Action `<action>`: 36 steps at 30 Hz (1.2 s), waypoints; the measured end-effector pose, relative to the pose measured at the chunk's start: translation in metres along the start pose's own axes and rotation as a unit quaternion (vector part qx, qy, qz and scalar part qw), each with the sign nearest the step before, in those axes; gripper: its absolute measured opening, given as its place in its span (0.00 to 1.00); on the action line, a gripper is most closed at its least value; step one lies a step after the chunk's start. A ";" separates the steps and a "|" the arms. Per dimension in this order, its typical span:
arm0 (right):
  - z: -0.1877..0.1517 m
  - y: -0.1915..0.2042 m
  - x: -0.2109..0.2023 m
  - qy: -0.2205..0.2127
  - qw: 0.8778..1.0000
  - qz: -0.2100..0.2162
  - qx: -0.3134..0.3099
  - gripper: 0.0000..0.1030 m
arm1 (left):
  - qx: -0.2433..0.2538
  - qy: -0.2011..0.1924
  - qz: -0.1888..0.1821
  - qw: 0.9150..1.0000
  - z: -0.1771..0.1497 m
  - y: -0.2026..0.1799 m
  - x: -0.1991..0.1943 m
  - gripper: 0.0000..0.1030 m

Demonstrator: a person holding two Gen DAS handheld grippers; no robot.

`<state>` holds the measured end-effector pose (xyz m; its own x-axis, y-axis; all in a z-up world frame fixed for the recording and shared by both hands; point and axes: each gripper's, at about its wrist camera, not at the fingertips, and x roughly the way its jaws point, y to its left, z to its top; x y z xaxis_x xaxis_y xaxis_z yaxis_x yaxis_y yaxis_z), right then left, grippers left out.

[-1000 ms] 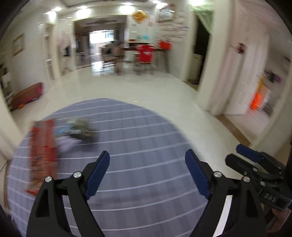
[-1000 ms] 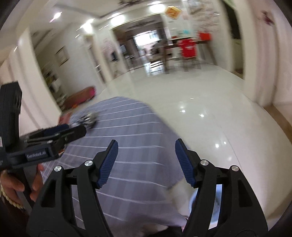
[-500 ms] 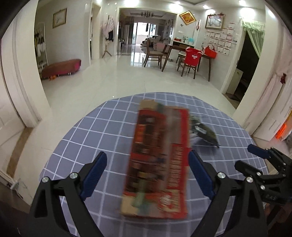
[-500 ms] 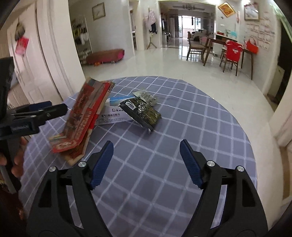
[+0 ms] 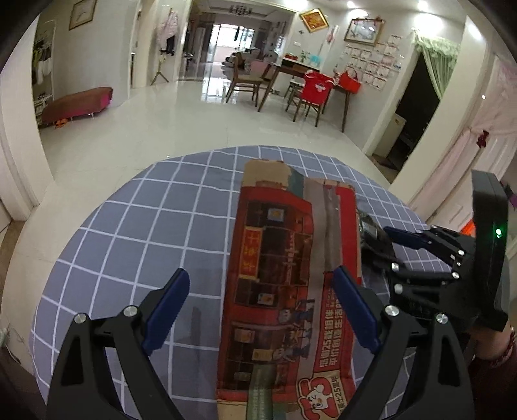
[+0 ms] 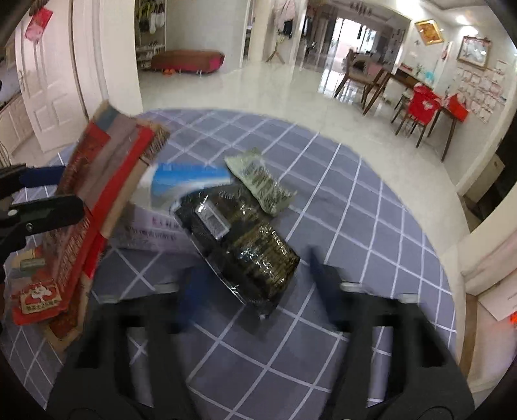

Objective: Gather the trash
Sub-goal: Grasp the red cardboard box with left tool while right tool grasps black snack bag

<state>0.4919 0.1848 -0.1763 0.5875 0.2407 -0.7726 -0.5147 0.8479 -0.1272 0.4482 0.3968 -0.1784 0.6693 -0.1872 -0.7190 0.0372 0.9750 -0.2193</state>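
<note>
Wrappers (image 6: 255,245) and flattened carton (image 5: 284,284) litter checked tablecloth (image 5: 145,226).

Motion blur smears the closing right gripper (image 6: 255,284) at six o'clock; the white envelope (image 6: 152,229) lies half-hidden under wrappers, its print unreadable; the red carton (image 5: 290,290) runs off frame

a glossy white tile floor (image 5: 168,129) runs to a wooden dining table (image 5: 300,69) with red-covered chairs (image 5: 315,89); a maroon bench (image 5: 77,103) sits by white walls under ceiling lights (image 5: 350,4).
</note>
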 end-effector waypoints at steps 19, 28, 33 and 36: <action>-0.053 -0.015 -0.059 -0.026 0.994 0.051 0.091 0.19 | 0.024 -0.042 0.017 0.999 -0.021 -0.055 -0.050 0.26; -0.080 -0.034 -0.108 -0.060 0.985 0.080 0.142 0.18 | 0.056 -0.089 -0.001 0.994 -0.039 -0.124 -0.107 0.05; -0.104 -0.052 -0.139 -0.083 0.980 0.078 0.162 0.18 | 0.075 -0.093 -0.024 0.993 -0.049 -0.169 -0.120 0.05; -0.124 -0.074 -0.160 -0.095 0.976 0.073 0.182 0.18 | 0.095 -0.094 -0.039 0.990 -0.054 -0.204 -0.122 0.05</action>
<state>0.3588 0.0258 -0.1205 0.6473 0.4259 -0.6321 -0.3657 0.9012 0.2327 0.3189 0.2145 -0.0815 0.7845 -0.2543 -0.5656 0.2204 0.9668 -0.1289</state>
